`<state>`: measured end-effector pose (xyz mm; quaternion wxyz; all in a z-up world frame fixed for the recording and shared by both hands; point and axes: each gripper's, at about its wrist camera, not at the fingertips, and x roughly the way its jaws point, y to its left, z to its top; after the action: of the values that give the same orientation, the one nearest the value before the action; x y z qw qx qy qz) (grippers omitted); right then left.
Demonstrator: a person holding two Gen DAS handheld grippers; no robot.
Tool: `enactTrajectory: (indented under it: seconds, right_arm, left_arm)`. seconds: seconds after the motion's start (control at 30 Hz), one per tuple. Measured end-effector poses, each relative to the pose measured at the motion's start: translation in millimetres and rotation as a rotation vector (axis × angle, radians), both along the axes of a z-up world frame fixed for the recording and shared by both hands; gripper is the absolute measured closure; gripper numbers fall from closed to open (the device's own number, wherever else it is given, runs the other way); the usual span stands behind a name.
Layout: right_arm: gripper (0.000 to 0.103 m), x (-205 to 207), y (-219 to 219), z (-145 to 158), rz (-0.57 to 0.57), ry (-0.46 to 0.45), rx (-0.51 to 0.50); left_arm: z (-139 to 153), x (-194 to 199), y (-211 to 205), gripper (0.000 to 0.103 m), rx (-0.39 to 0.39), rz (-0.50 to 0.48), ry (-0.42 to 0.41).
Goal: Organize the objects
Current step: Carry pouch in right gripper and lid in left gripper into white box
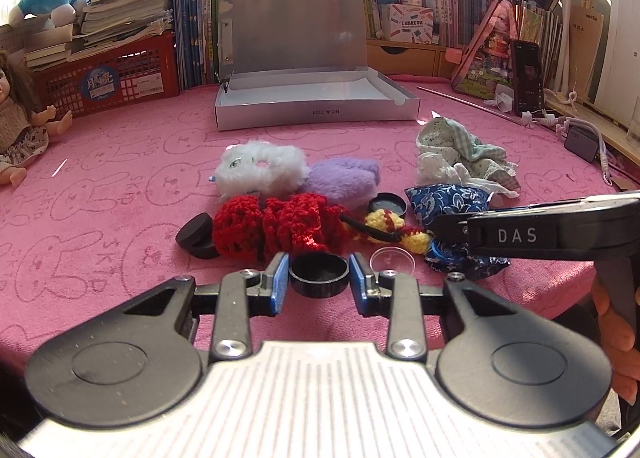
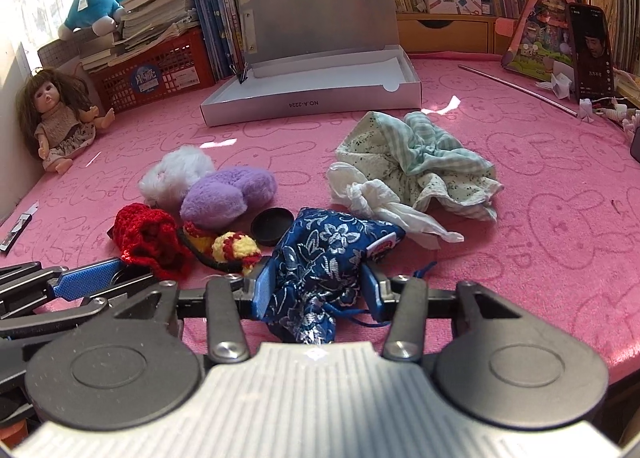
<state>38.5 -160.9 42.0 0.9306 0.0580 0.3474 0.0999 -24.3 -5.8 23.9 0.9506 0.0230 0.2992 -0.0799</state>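
My left gripper (image 1: 319, 284) has its blue pads against both sides of a small black round cup (image 1: 319, 275) on the pink cloth. My right gripper (image 2: 316, 290) is closed on a blue floral brocade pouch (image 2: 328, 254), which rests on the table; it also shows in the left wrist view (image 1: 448, 201). Nearby lie a red crochet piece (image 1: 276, 227), a yellow and red crochet ball (image 1: 386, 219), a white fluffy toy (image 1: 260, 167), a purple plush (image 1: 344, 179), black discs (image 1: 196, 234), a black lid (image 1: 387, 205) and a clear disc (image 1: 392, 260).
An open silver box (image 1: 316, 109) stands behind the pile. Crumpled green cloth (image 2: 416, 161) and white tissue (image 2: 384, 197) lie right of centre. A doll (image 2: 56, 121), a red basket (image 2: 160, 69), books, a phone (image 2: 592, 53) and a metal rod (image 2: 516, 87) ring the table.
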Motion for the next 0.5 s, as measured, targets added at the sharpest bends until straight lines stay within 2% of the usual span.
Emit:
enactTrajectory:
  seconds: [0.13, 0.4, 0.5]
  right_arm:
    - [0.059, 1, -1, 4, -0.001, 0.001, 0.011]
    - [0.06, -7, -3, 23, 0.013, -0.074, 0.019]
    - [0.06, -6, -5, 27, 0.004, -0.085, 0.019]
  left_arm:
    - [4, -1, 1, 0.065, -0.004, -0.002, -0.012]
    - [7, -1, 1, 0.065, 0.003, -0.004, -0.022]
    - [-2, 1, 1, 0.065, 0.026, -0.002, 0.003]
